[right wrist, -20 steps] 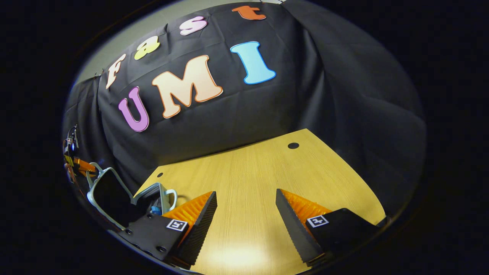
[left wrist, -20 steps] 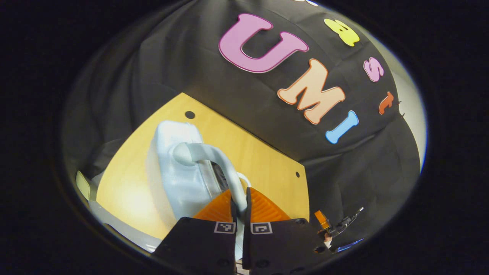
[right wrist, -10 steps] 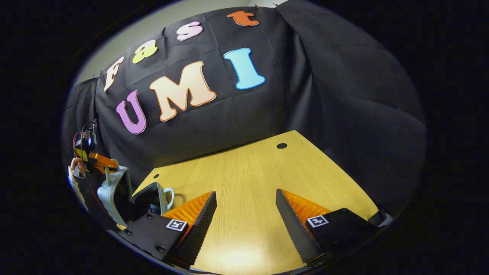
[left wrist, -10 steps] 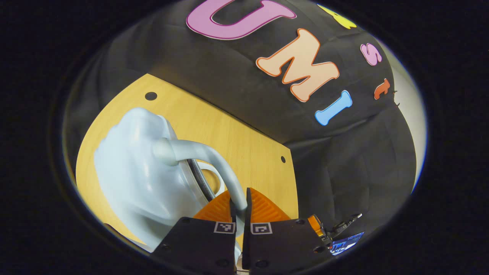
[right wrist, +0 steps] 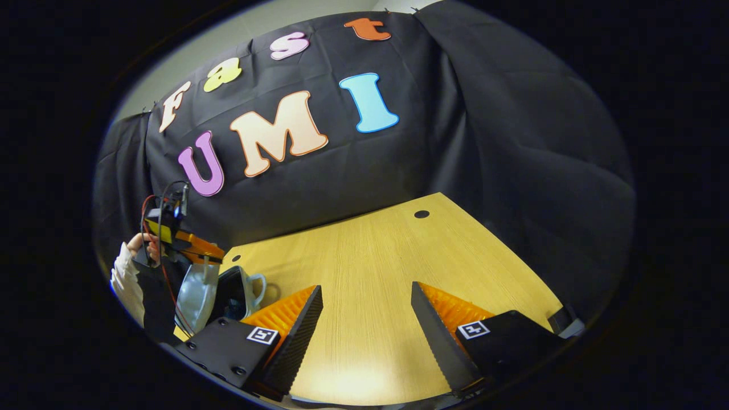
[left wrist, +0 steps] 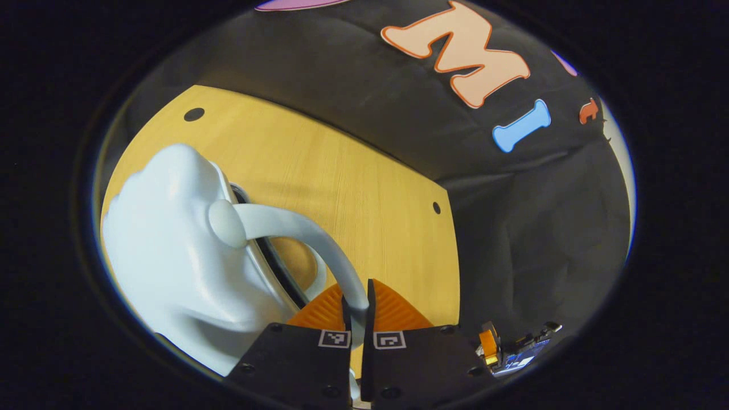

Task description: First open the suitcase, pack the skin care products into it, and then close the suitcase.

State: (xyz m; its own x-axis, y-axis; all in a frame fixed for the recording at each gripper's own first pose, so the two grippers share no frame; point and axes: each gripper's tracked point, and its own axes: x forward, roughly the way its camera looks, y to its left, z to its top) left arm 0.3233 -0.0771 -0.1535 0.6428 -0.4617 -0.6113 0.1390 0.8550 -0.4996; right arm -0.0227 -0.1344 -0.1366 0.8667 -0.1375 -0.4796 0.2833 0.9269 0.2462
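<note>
A pale blue hard-shell suitcase lid (left wrist: 171, 250) stands tilted on the wooden table (left wrist: 353, 182). My left gripper (left wrist: 357, 302) is shut on the lid's curved handle (left wrist: 296, 228), and a second handle loop (left wrist: 320, 272) shows behind it. Seen from the right gripper view, that left gripper (right wrist: 185, 242), held by a hand (right wrist: 128, 267), holds the lid (right wrist: 199, 293) nearly upright over the suitcase's dark-lined base (right wrist: 232, 287). What lies inside is mostly hidden. My right gripper (right wrist: 367, 302) hangs open above the bare table (right wrist: 387, 256), to the right of the suitcase, with nothing between its fingers.
Black cloth walls close in the table's far edges. Round cable holes (right wrist: 421, 214) (left wrist: 193, 114) sit near its back corners. A small dark object (right wrist: 564, 326) lies at the table's right front edge. Bare tabletop spreads ahead of the right gripper.
The left gripper, still shut on the handle, has swung the lid from wide open to nearly upright over the base. The right gripper has barely moved.
</note>
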